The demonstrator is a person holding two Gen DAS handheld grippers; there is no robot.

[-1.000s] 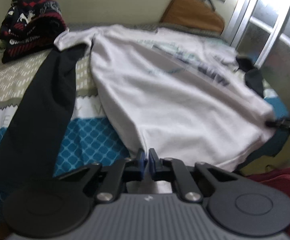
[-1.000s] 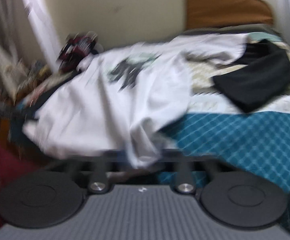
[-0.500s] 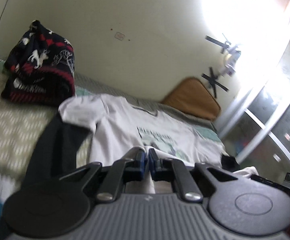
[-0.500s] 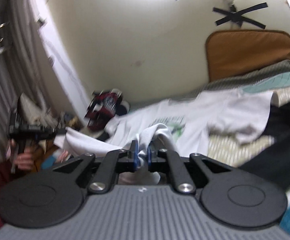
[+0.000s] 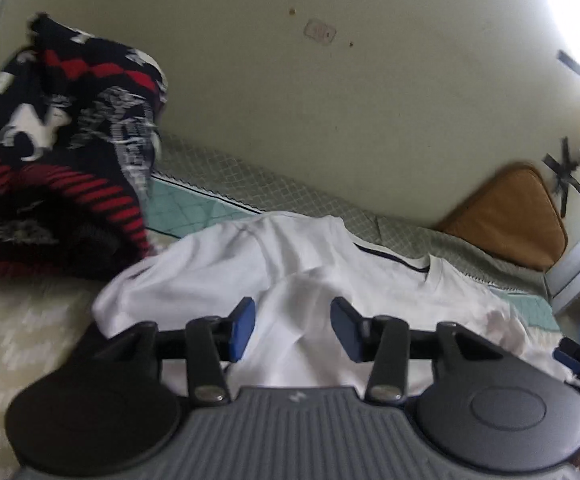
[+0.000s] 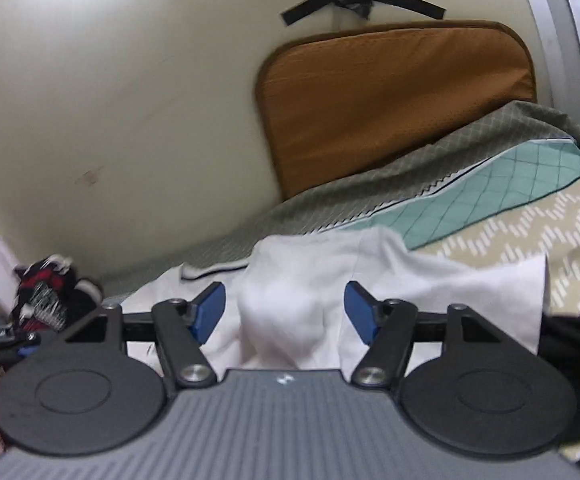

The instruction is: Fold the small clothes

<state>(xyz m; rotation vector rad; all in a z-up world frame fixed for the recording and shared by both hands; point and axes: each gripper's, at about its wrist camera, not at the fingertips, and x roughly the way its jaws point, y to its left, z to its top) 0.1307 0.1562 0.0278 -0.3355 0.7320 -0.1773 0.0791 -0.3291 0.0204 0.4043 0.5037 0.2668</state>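
Both grippers [image 5: 293,330] [image 6: 285,314], jaws apart.

Cream wall [image 5: 370,100], quilted bed [image 6: 530,216]

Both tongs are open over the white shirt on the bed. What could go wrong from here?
1. The white shirt bunches in a raised hump between the pads of the left tongs and the right tongs; the fold may set crooked or slump.
2. The black sleeve lies at the shirt's edge and may stay untucked.
3. The patterned sweater sits close beside the shirt, so a sideways move of the left tongs could snag it.
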